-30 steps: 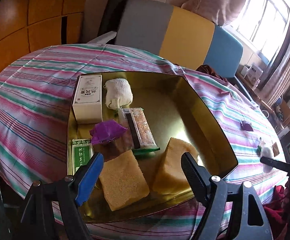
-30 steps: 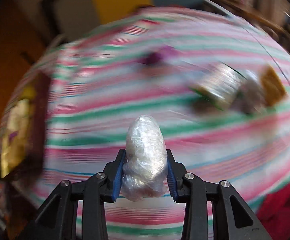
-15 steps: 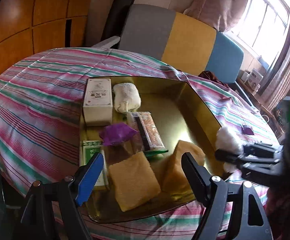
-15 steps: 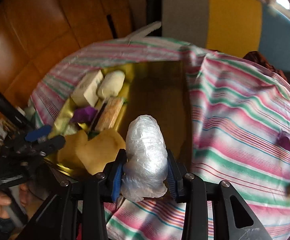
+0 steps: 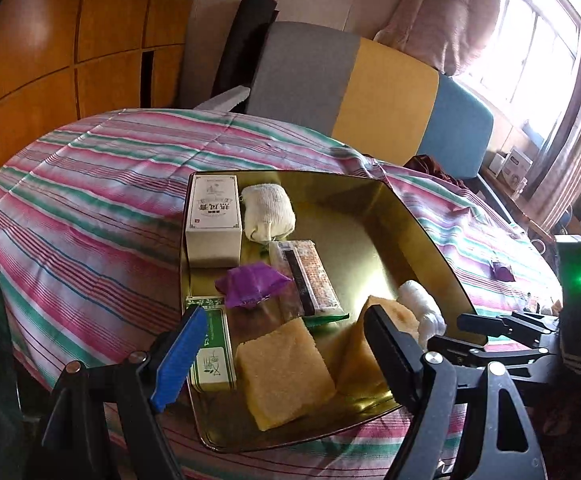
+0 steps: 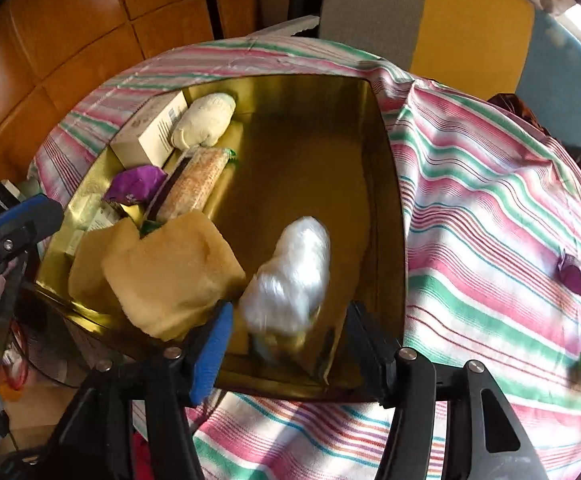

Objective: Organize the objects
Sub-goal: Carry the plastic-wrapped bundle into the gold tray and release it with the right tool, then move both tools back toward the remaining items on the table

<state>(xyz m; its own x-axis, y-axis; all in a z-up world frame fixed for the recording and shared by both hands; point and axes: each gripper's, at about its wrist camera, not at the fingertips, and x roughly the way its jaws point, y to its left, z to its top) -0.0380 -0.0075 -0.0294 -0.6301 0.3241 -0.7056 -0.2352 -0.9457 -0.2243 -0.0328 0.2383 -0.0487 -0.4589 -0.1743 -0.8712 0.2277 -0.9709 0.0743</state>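
Since the earlier frame the right gripper (image 6: 286, 344) has swung over the gold tray (image 6: 386, 216); its jaws have just been opening, and the plastic-wrapped bundle (image 6: 290, 276) lies free between them on the tray floor beside a sponge (image 6: 170, 272).
Left view: left gripper (image 5: 278, 344) spread, empty, above the tray.
Release step; next comes lifting clear and fetching the purple wrapper (image 6: 572, 274) off the tablecloth.
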